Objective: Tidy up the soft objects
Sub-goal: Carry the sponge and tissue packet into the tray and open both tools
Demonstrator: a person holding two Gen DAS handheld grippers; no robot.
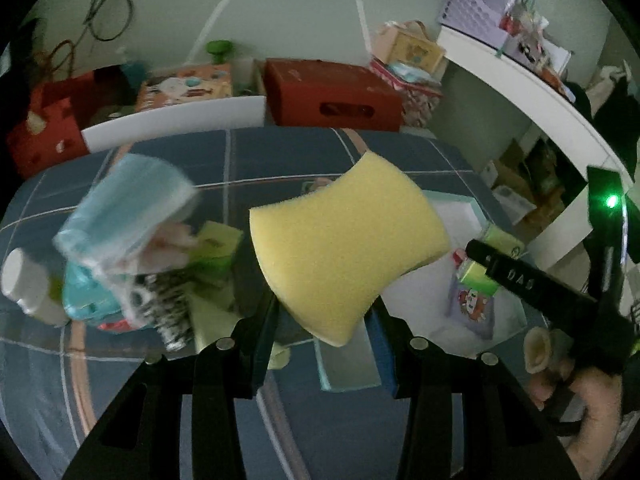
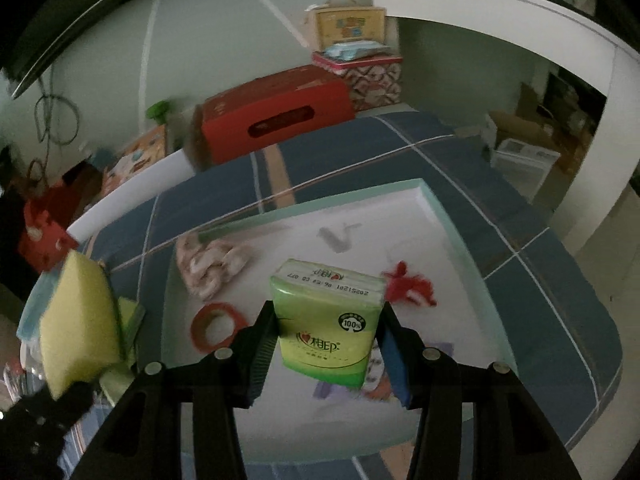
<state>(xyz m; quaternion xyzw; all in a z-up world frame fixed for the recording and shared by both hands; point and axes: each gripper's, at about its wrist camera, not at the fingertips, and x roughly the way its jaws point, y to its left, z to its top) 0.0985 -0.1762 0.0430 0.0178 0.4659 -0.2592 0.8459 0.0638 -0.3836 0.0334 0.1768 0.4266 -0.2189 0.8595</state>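
left gripper (image 1: 324, 344): clamped on yellow sponge (image 1: 344, 248), held above blue bedcover (image 1: 280, 152), left of white tray (image 2: 432, 208)
right gripper (image 2: 326, 354): gripping green tissue pack (image 2: 326, 320), over the tray
tray contents: red ring (image 2: 214, 326), red yarn (image 2: 408, 284)

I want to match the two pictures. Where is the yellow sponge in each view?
Left wrist: yellow sponge at centre, held in the left gripper.
Right wrist: yellow sponge at the far left edge.
Shared landmark: the red box behind the bed.
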